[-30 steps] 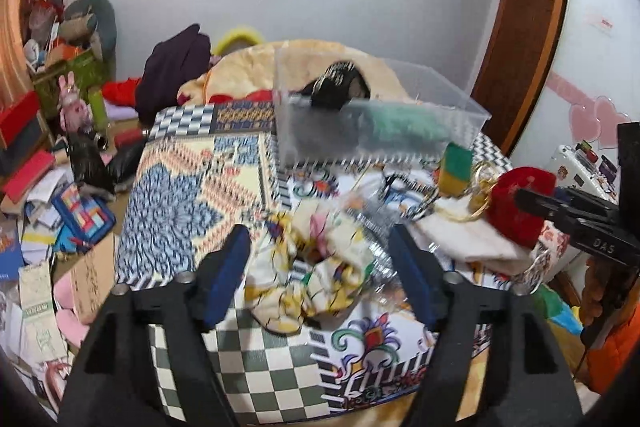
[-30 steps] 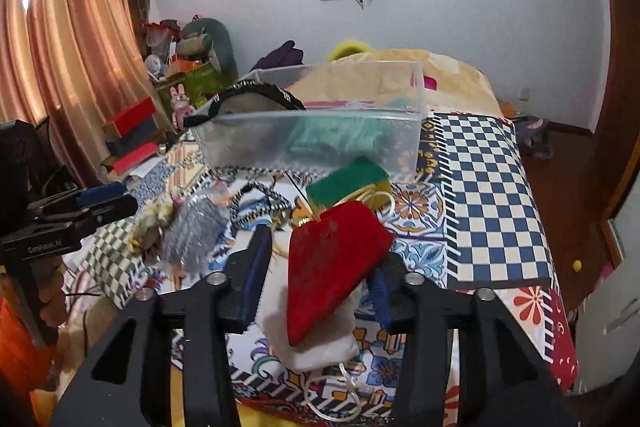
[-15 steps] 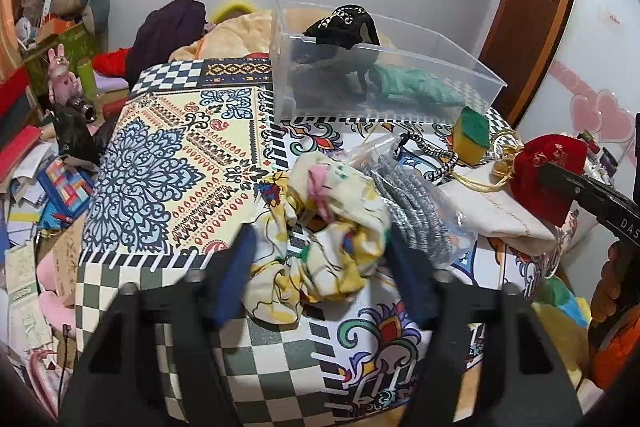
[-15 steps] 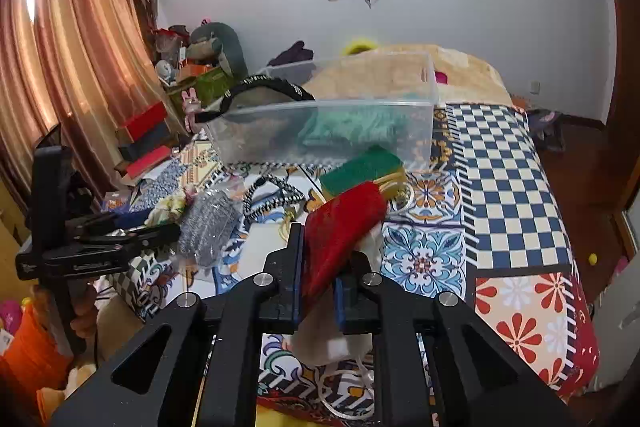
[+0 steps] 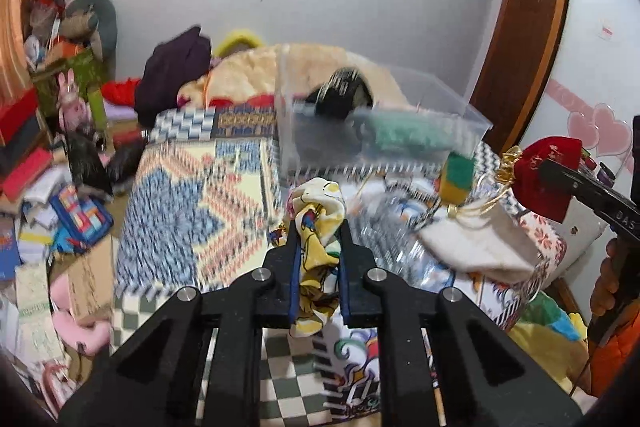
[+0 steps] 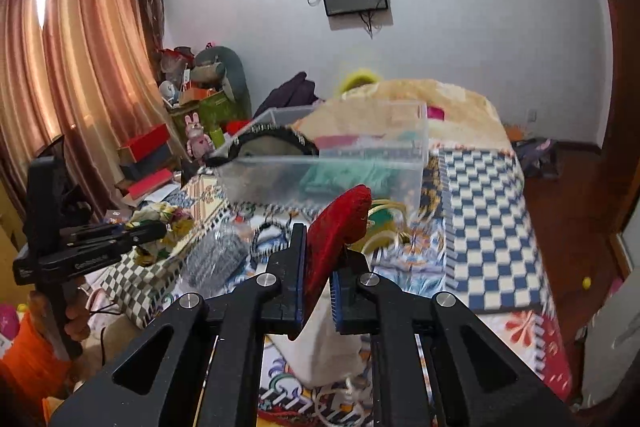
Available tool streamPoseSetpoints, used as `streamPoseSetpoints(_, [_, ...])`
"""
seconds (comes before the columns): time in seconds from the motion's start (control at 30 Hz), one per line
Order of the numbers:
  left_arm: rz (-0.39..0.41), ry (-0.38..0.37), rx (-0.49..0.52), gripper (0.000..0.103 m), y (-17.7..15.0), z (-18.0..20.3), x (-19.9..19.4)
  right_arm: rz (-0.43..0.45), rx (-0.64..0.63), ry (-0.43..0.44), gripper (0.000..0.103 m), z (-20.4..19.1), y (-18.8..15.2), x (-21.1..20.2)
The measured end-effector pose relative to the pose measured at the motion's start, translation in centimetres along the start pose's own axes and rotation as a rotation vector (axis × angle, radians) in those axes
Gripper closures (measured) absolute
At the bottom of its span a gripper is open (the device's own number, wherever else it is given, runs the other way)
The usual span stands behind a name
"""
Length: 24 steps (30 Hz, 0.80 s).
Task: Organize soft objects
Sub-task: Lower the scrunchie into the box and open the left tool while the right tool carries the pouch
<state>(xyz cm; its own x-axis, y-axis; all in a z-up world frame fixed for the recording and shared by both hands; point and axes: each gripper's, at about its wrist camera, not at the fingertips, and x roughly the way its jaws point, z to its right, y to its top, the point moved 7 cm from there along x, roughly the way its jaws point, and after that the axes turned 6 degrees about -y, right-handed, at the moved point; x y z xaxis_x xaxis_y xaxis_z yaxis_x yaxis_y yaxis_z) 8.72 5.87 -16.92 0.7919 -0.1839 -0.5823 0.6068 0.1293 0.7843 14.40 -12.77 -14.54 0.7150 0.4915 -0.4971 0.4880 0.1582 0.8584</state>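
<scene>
My left gripper [image 5: 319, 227] is shut on a yellow printed cloth [image 5: 318, 211] and holds it above the patterned bedspread [image 5: 192, 211]. My right gripper [image 6: 318, 239] is shut on a red velvet pouch [image 6: 340, 223] and holds it above a white pouch [image 6: 324, 347]. The red pouch also shows at the right of the left wrist view [image 5: 546, 171]. A clear plastic bin [image 5: 376, 131] stands further back on the bed; it holds a black headband [image 6: 272, 137] and a green cloth [image 6: 352, 171].
A green-and-yellow sponge [image 5: 458, 179], a silvery mesh bag [image 6: 216, 255] and a black-and-white cord [image 6: 268, 231] lie on the bedspread before the bin. A beige blanket [image 5: 256, 75] is heaped behind it. Clutter covers the floor at the left [image 5: 48, 211].
My left gripper closed on the yellow cloth and lifted it off the bed. My right gripper closed on the red pouch earlier and has raised it slightly.
</scene>
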Motion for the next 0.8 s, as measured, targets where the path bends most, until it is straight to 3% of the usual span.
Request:
streamPoseSetpoints(0.3, [0.113, -0.008, 0.106, 0.089, 6.5, 2.7, -0.3, 0.108, -0.039, -0.016, 0.094, 0.0, 5.0, -0.1])
streamPoseSetpoints(0.53, [0.179, -0.017, 0.128, 0.089, 11.2, 4.3, 1.6, 0.16, -0.053, -0.027, 0.094, 0.3, 7.9, 1.2])
streamPoseSetpoints(0.7, [0.147, -0.006, 0.148, 0.089, 12.4, 4.6, 4.5, 0.056, -0.051, -0.023, 0.094, 0.7, 5.4, 3.4])
streamPoseSetpoints(0.8, [0.112, 0.038, 0.182, 0.089, 12.6, 4.6, 6.7, -0.026, -0.072, -0.02, 0.084, 0.8, 2.8, 4.5])
